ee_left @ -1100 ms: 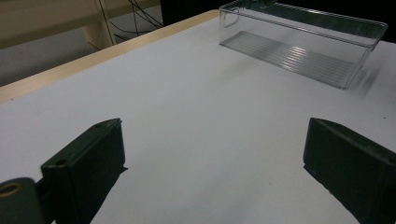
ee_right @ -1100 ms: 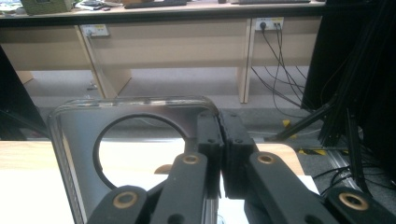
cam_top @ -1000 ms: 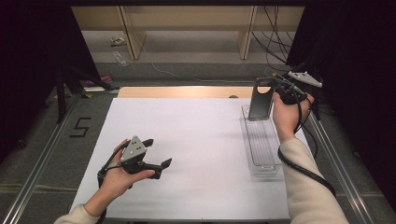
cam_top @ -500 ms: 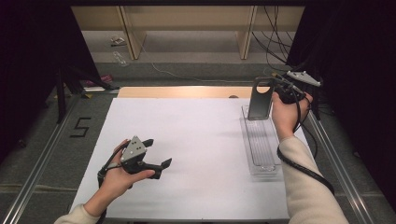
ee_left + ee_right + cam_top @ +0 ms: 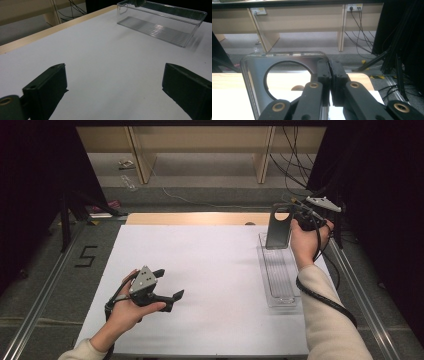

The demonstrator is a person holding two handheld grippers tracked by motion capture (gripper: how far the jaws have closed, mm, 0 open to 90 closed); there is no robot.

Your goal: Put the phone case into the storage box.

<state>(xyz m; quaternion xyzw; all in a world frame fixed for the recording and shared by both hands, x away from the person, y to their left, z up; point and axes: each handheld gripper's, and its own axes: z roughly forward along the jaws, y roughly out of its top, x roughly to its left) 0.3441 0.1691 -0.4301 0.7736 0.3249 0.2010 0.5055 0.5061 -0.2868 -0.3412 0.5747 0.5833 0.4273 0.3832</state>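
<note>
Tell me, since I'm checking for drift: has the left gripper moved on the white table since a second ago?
No. The left gripper sits at the same spot relative to the "5" floor mark.

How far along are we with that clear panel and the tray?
Done: the right gripper is shut on the clear panel and holds it upright at the far end of the clear tray. In hand: that grip. Left: probably setting the panel on or into the tray and letting go. The left gripper rests open on the table.
</note>
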